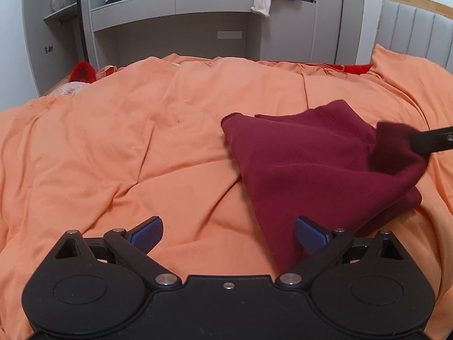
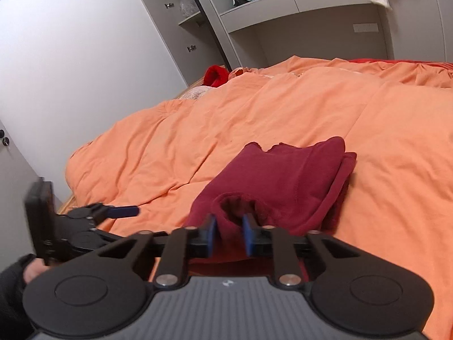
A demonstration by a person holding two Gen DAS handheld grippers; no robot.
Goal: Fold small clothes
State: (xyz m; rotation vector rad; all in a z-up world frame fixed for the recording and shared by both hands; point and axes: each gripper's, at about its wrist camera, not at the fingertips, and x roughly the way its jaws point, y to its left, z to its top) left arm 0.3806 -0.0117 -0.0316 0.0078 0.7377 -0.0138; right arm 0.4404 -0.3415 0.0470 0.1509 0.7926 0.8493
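Left wrist view: the left gripper [image 1: 228, 236] is spread wide with nothing between its fingers, low in the frame; the maroon garment [image 1: 308, 167] lies right of centre on the orange duvet [image 1: 127, 147].

Right wrist view: the right gripper [image 2: 228, 233] pinches a bunched fold of the garment at lower centre.

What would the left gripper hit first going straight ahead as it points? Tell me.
Probably the orange duvet: the open left gripper aims at bare bedding, the maroon garment just right of its line. Depth is uncertain.

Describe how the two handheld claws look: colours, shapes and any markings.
The left claw is matte black with round side housings, silver pivot bolts and blue finger pads. The right claw matches, with a ribbed grey centre panel bearing a small white mark. No cables visible.
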